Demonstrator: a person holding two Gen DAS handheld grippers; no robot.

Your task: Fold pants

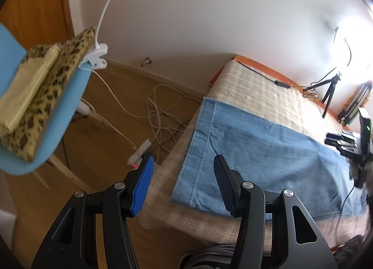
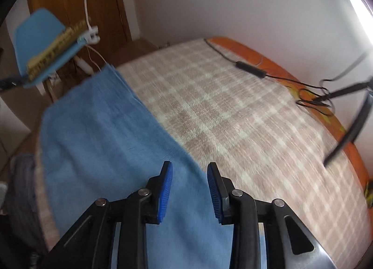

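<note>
Blue denim pants (image 1: 251, 152) lie flat on a beige checked blanket (image 1: 261, 87), with a hemmed end toward the bed's near corner. My left gripper (image 1: 184, 168) hovers open over that hem edge, nothing between its blue pads. The right wrist view shows the same pants (image 2: 105, 140) as a long blue strip running away to the left. My right gripper (image 2: 190, 175) hangs above their right edge, jaws apart and empty. The other gripper (image 1: 349, 150) shows at the right edge of the left wrist view, above the pants.
A blue chair (image 1: 58, 129) holding a leopard-print cushion (image 1: 53, 77) and a clip lamp (image 1: 98, 56) stands left of the bed. Cables (image 1: 160, 110) and a power strip (image 1: 139, 156) lie on the wooden floor. A ring light on a tripod (image 1: 331, 91) and a black cable (image 2: 251, 69) sit on the bed's far side.
</note>
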